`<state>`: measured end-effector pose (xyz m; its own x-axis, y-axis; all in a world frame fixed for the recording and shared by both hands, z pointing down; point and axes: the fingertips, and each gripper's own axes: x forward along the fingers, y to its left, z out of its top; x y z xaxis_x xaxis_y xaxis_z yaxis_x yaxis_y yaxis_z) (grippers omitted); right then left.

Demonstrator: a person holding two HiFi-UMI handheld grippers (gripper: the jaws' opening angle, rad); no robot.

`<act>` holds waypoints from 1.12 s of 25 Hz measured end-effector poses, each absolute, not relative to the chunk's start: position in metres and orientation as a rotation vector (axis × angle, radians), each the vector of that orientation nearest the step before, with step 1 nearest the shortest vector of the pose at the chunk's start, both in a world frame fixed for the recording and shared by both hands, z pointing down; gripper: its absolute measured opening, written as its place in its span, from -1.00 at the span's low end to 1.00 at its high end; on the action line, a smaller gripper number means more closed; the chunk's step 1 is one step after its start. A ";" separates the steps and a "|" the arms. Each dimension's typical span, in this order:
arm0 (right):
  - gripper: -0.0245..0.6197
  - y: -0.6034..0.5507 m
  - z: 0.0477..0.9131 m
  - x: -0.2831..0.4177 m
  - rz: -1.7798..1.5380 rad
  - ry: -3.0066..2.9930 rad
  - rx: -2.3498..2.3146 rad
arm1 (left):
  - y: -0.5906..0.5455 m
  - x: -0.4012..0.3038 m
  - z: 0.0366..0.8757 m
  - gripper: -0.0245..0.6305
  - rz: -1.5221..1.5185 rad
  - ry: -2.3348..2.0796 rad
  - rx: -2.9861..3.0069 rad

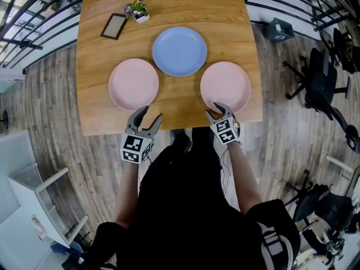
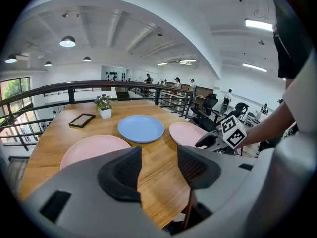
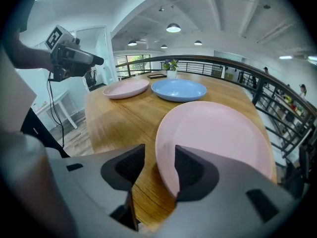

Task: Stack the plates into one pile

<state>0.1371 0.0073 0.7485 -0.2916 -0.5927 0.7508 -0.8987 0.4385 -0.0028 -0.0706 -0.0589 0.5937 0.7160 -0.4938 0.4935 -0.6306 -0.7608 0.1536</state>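
Three plates lie on the wooden table: a pink plate on the left, a blue plate further back in the middle, and a second pink plate on the right. My right gripper is at the near rim of the right pink plate. That rim sits between its jaws, next to the right pad, with a gap of bare wood before the left pad. My left gripper stands open and empty at the table's front edge, just short of the left pink plate.
A dark picture frame and a small flower pot stand at the table's far left. Railings run behind the table. Office chairs stand on the floor to the right. The front table edge is right under both grippers.
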 end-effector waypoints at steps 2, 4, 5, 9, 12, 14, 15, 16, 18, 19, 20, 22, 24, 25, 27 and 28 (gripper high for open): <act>-0.31 0.008 0.751 0.137 0.557 -1.991 1.241 | -0.057 -0.071 0.596 -0.20 0.627 -0.880 2.605; -0.32 0.009 0.754 0.138 0.545 -1.973 1.232 | -0.056 -0.071 0.597 -0.20 0.633 -0.877 2.603; -0.33 0.009 0.755 0.138 0.537 -1.963 1.228 | -0.056 -0.071 0.597 -0.20 0.634 -0.878 2.602; -0.40 0.008 0.757 0.140 0.516 -1.922 1.232 | -0.055 -0.073 0.599 -0.20 0.635 -0.884 2.599; -0.48 0.007 0.759 0.144 0.509 -1.878 1.251 | -0.053 -0.075 0.600 -0.20 0.635 -0.886 2.597; -0.53 0.008 0.761 0.146 0.508 -1.855 1.257 | -0.053 -0.075 0.600 -0.20 0.633 -0.885 2.593; -0.55 0.007 0.762 0.146 0.507 -1.847 1.258 | -0.053 -0.075 0.600 -0.20 0.632 -0.884 2.593; -0.56 0.007 0.763 0.146 0.504 -1.841 1.257 | -0.053 -0.076 0.600 -0.20 0.631 -0.884 2.594; -0.57 0.008 0.764 0.146 0.497 -1.832 1.251 | -0.053 -0.076 0.600 -0.20 0.627 -0.885 2.594; -0.59 0.008 0.765 0.145 0.493 -1.827 1.244 | -0.053 -0.076 0.600 -0.20 0.625 -0.887 2.594; -0.66 0.009 0.766 0.144 0.487 -1.820 1.237 | -0.054 -0.077 0.600 -0.20 0.622 -0.890 2.593; -0.78 0.008 0.767 0.143 0.463 -1.796 1.231 | -0.055 -0.077 0.599 -0.20 0.613 -0.895 2.591; -0.79 0.007 0.768 0.144 0.450 -1.776 1.236 | -0.056 -0.078 0.599 -0.20 0.610 -0.896 2.590; -0.79 0.007 0.768 0.143 0.451 -1.773 1.237 | -0.057 -0.079 0.599 -0.20 0.609 -0.896 2.590; -0.79 0.006 0.768 0.142 0.448 -1.773 1.223 | -0.057 -0.081 0.599 -0.20 0.607 -0.895 2.590; -0.80 0.006 0.768 0.142 0.439 -1.769 1.208 | -0.057 -0.081 0.599 -0.20 0.606 -0.894 2.590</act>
<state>0.1417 0.0061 0.7679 -0.0962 -0.5413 0.8353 -0.8689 0.4551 0.1948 -0.0812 -0.0567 0.5992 0.7119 -0.5009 0.4923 -0.6431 -0.7466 0.1704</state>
